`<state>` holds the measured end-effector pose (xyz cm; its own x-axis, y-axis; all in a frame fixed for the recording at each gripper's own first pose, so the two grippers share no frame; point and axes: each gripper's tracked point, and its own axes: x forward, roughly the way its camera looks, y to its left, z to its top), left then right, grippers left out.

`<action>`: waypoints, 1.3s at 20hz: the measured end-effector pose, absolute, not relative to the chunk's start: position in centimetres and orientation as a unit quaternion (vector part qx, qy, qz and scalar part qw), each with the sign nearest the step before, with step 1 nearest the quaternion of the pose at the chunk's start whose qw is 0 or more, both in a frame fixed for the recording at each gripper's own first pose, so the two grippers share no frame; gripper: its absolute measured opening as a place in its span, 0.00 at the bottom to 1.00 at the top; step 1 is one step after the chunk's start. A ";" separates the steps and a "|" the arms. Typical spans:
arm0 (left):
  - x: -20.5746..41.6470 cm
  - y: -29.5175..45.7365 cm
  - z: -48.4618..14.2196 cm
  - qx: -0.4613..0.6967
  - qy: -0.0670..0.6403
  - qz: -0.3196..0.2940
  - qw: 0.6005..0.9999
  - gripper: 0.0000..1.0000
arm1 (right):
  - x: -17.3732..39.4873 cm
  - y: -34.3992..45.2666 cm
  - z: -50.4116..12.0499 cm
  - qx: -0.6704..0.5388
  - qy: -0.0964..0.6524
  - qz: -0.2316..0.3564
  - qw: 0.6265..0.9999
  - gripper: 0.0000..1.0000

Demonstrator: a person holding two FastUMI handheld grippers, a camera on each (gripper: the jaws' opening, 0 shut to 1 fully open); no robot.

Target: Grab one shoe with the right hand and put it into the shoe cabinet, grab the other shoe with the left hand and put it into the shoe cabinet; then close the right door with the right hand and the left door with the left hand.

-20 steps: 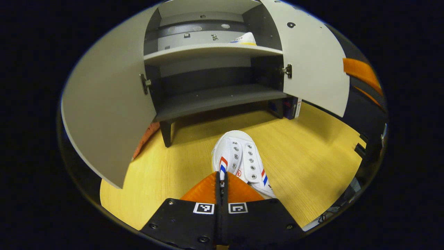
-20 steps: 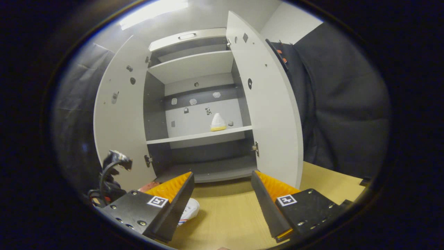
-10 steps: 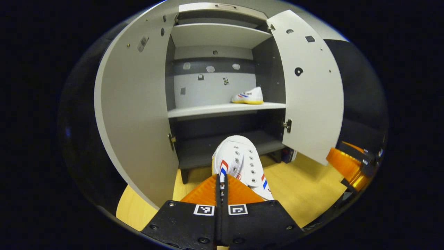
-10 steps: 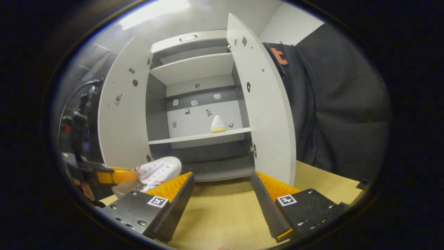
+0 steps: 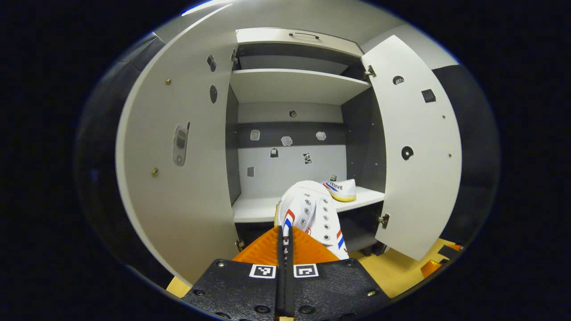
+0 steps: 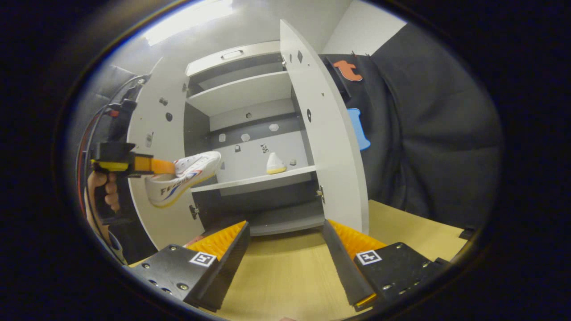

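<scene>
- Over the last second you raised the second shoe (image 5: 308, 214) off the floor (image 6: 285, 272); your left gripper (image 5: 285, 232) had its jaws clamped narrow on the shoe's heel end, toe pointing at the shoe cabinet (image 5: 290, 133).
- In the right gripper view that shoe (image 6: 185, 176) hung in the air at about the height of the middle shelf (image 6: 254, 182), just in front of the open left door (image 6: 151, 147), with your hand (image 6: 105, 191) gripping the tool's handle below it.
- The first shoe (image 5: 341, 189) already sat on the right part of the middle shelf, so the right hand's placing was done.
- Your right gripper (image 6: 285, 249) hung low and back, jaws spread wide and holding nothing, near the open right door (image 6: 330, 133).
- By my reading, the lift was finished and the carry-in remained: the free space lay left of the first shoe.
- Both doors stood wide open, so closing was not yet begun.
</scene>
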<state>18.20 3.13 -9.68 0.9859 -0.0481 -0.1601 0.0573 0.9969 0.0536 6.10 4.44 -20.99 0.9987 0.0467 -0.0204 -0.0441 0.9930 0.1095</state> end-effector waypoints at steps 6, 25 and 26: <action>29.1 4.0 -6.6 -0.006 0.075 0.029 0.997 0.00 | 5.7 4.8 -20.4 0.076 0.006 0.036 0.996 0.98; 41.9 7.6 -16.6 -0.157 0.180 0.086 0.967 0.04 | 4.8 5.0 -19.3 0.097 0.003 0.041 0.994 0.98; 41.1 7.9 -17.2 -0.157 0.190 0.088 0.965 0.09 | 4.6 5.2 -19.1 0.096 0.001 0.044 0.994 0.98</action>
